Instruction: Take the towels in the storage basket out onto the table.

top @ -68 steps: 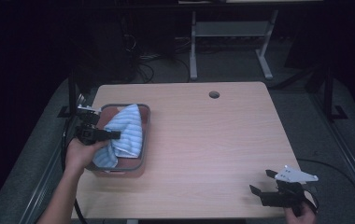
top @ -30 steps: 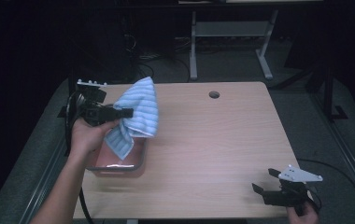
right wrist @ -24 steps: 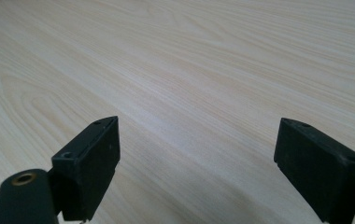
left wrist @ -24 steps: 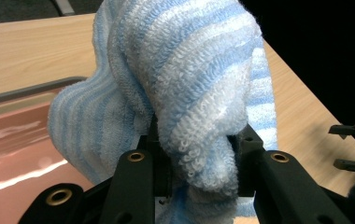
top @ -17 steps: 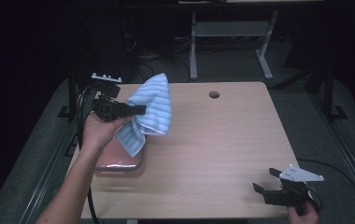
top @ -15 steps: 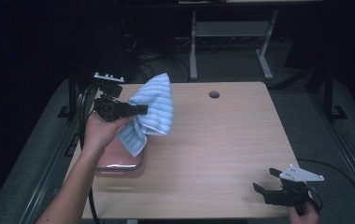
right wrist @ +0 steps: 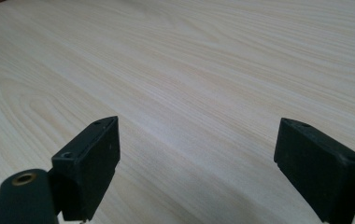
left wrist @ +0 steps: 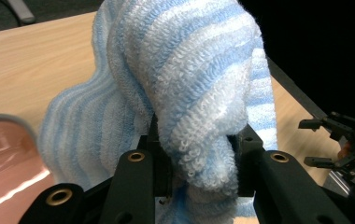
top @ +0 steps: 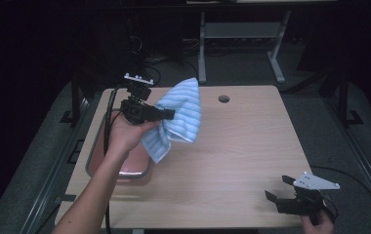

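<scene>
The left gripper (left wrist: 192,154) has its two black jaws clamped on a bunched fold of the blue-and-white striped terry towel (top: 178,117), the pile bulging out between and above them; in the high view this left gripper (top: 166,114) points level toward the middle of the surface, with the towel hanging free from it in a loose, rumpled drape, clear of the wood; against the earlier high views, the towel has been lifted out of the shallow pink metal tray with a grey rim (top: 95,161) and carried away from the left edge toward the centre, so the tray now lies bare near the front-left corner; by judgement the removal step is done and what remains is to set the cloth down or spread it on the open wood; the towel is soft, thick and looped in texture, so it is likely to sag and fold unevenly on release; the tray shows a smooth, glossy floor with rounded corners (left wrist: 7,149); the right gripper (top: 278,190) rests at the front-right corner, jaws spread wide with nothing between them, and has kept its place across the earlier views; its own view looks along the pale wood-grain laminate table top (right wrist: 175,70); a round cable hole (top: 223,99) sits near the far edge.
</scene>
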Action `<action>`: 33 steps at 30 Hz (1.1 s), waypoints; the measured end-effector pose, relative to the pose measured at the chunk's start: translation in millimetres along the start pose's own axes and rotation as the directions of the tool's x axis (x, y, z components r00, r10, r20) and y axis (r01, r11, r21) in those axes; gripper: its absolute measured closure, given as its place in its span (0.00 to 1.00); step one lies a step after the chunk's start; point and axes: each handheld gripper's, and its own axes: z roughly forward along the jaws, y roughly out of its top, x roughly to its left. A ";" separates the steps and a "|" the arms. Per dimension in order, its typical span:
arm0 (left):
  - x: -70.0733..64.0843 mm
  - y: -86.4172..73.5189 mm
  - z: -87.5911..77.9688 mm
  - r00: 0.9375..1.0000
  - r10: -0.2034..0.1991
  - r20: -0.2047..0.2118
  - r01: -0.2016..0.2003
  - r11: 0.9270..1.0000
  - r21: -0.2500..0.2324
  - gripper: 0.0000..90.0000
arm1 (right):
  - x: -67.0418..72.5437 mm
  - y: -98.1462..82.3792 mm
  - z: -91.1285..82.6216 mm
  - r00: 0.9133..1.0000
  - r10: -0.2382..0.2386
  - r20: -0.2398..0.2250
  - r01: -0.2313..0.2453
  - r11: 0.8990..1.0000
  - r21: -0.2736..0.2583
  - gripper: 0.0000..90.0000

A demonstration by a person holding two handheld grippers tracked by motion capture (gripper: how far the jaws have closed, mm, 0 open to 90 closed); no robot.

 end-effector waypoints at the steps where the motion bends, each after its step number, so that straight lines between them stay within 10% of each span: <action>1: -1.1 -0.1 3.1 1.000 0.003 -0.001 -0.003 1.000 0.007 0.75 | 0.0 -0.1 0.1 1.000 0.000 0.000 0.000 1.000 0.000 0.15; 33: -30.4 -1.7 111.8 0.995 0.003 0.100 -0.016 0.991 0.137 0.75 | -3.5 -2.8 -2.9 1.000 0.008 -0.005 -0.008 1.000 -0.010 0.15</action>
